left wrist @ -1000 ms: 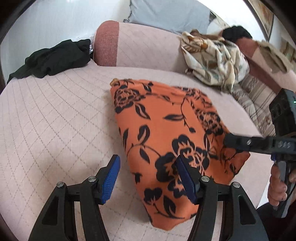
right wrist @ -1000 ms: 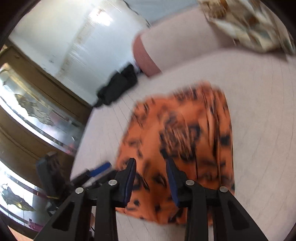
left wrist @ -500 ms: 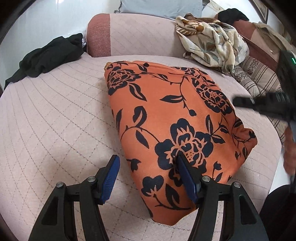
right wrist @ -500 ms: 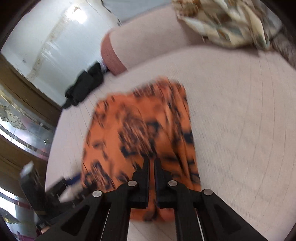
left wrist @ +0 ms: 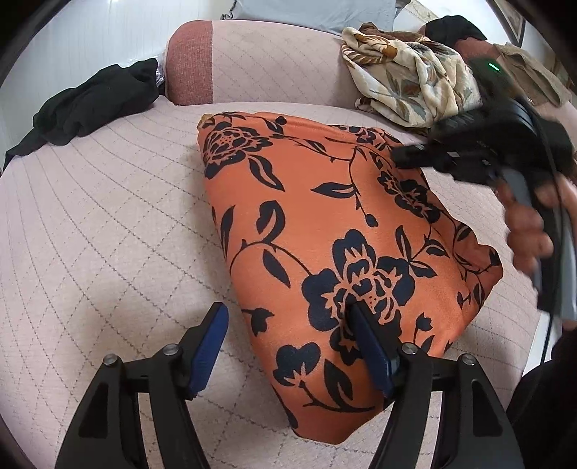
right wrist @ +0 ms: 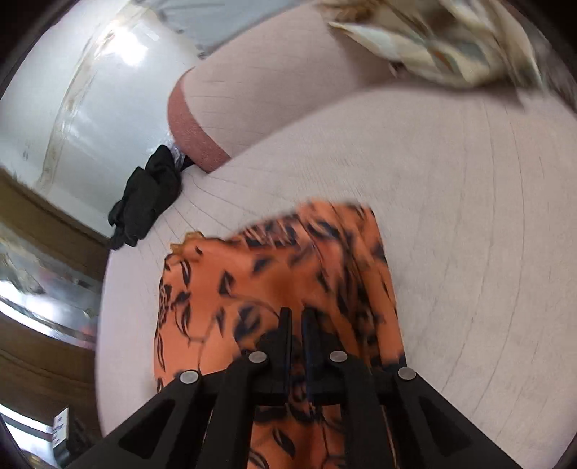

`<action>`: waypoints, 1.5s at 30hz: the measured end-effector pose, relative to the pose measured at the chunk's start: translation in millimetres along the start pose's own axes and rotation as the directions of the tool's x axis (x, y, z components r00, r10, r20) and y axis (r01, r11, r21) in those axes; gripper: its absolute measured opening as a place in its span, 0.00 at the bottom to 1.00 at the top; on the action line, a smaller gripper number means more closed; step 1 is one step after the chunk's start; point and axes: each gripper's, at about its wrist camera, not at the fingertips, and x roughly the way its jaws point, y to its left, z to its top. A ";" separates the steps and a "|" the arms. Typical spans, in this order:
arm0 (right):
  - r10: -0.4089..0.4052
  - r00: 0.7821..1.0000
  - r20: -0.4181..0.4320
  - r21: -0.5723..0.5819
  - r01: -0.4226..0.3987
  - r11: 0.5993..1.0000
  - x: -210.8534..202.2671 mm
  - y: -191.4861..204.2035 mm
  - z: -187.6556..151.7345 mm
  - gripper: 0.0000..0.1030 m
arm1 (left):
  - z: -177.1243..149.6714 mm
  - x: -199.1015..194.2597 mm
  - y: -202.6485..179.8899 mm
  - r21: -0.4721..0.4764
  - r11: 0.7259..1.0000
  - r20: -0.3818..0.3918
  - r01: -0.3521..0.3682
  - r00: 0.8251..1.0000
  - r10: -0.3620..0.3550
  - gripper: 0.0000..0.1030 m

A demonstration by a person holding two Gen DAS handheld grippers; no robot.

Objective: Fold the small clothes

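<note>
A folded orange garment with black flowers (left wrist: 324, 202) lies on the pale quilted sofa seat (left wrist: 90, 234). My left gripper (left wrist: 288, 339) hovers over its near left edge, jaws opening. Its left finger is over bare seat and its right finger over the cloth, so the cloth's edge lies beneath the gap and the pads do not press it. My right gripper (left wrist: 400, 158), held by a hand (left wrist: 526, 223), hangs above the garment's far right side. In the right wrist view the garment (right wrist: 281, 274) is blurred, and that gripper (right wrist: 296, 321) is shut with nothing seen between its fingers.
A crumpled black garment (left wrist: 90, 104) lies at the seat's far left, by the backrest (left wrist: 270, 65). A cream floral cloth (left wrist: 411, 86) is heaped at the back right. A blue-grey pillow (left wrist: 306, 11) sits above the backrest. Left of the sofa stands a wooden, glass-fronted cabinet (right wrist: 36, 288).
My right gripper shut from partly open and travelled along the garment toward its far end. The left gripper's jaws spread slightly wider while it stayed over the near edge.
</note>
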 end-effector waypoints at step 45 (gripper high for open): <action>-0.018 0.994 -0.108 -0.101 0.007 0.995 7.0 15.0 -33.1 0.08 | -15.0 10.5 2.3 -0.040 0.999 -0.046 -0.023 0.999 0.021 0.97</action>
